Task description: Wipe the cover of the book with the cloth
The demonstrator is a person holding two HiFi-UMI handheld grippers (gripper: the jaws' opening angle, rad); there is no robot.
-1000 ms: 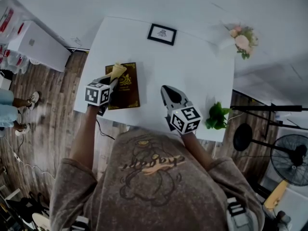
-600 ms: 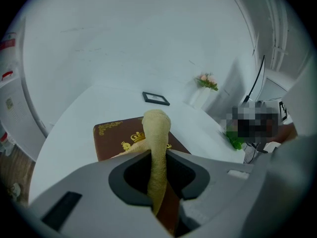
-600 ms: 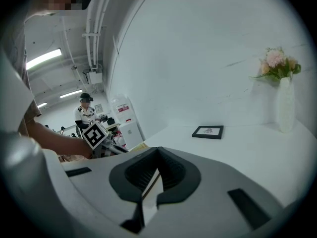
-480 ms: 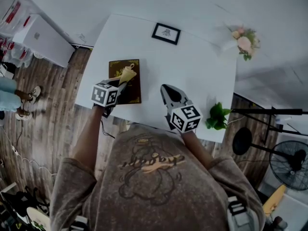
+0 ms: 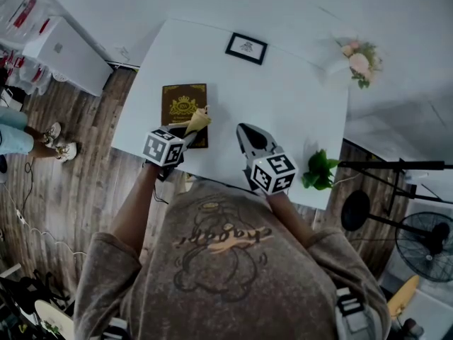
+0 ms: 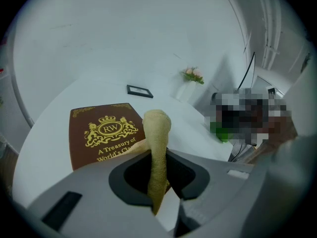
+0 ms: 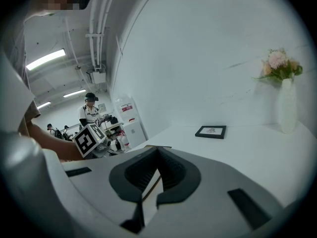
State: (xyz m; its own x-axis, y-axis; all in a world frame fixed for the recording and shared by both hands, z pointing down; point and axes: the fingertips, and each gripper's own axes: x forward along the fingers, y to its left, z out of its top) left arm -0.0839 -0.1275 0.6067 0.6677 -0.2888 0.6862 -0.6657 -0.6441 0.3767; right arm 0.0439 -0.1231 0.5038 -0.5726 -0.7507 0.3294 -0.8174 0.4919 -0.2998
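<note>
A brown book with a gold crest lies near the white table's left front edge; in the left gripper view the book fills the lower left. My left gripper is shut on a yellow cloth, which hangs over the book's near right corner. The same cloth stands up as a roll between the left gripper's jaws. My right gripper hovers over the table's front middle, right of the book. In its own view, the right gripper is shut and holds nothing.
A small black picture frame lies at the table's far side. A white vase of pink flowers stands at the far right and a green plant at the near right edge. A white cabinet stands on the floor to the left.
My left gripper has dragged the cloth from the book's far part toward me and to the right, uncovering the gold crest. The right gripper has stayed put.
</note>
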